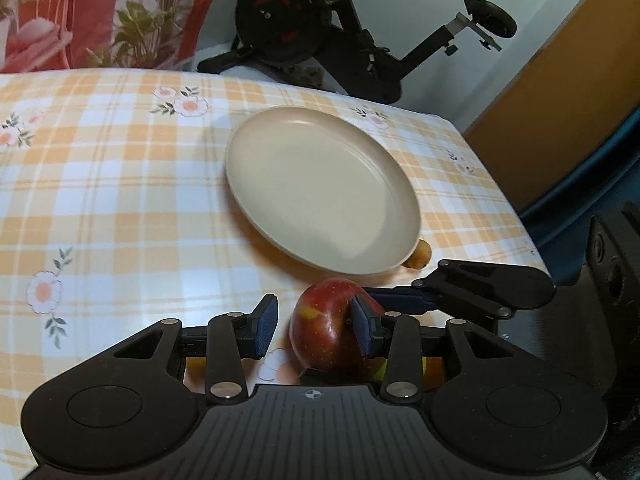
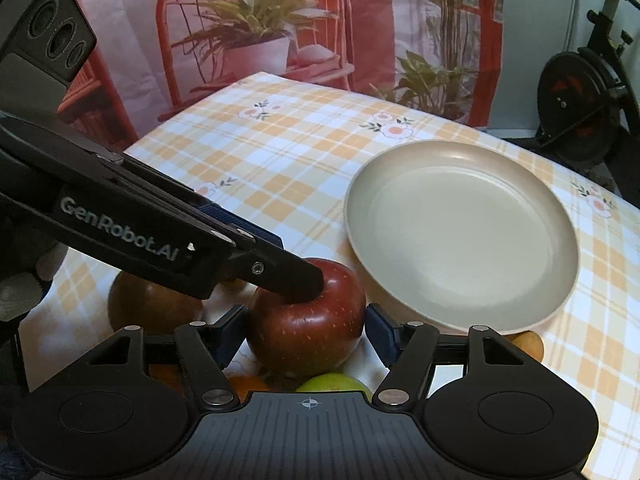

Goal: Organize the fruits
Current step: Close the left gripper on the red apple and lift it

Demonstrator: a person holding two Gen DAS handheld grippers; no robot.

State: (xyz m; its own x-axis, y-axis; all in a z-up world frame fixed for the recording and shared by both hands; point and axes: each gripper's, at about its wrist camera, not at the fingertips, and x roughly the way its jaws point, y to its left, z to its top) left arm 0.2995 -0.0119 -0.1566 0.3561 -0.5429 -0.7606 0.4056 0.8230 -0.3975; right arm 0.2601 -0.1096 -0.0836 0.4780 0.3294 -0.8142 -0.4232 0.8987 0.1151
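Steeply tilted, right gripper point(image 2: 306, 330) fingers point(image 2: 230, 330) flank the red apple point(image 2: 304, 332).

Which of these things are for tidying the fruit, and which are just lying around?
For the job: red apple, plate, brown fruit, green apple, small yellow fruit beside the plate.
Just there: exercise bike, plant-print curtain, checked tablecloth.

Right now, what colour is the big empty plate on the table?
The plate is plain cream-beige, with no pattern. It shows best in the right wrist view.
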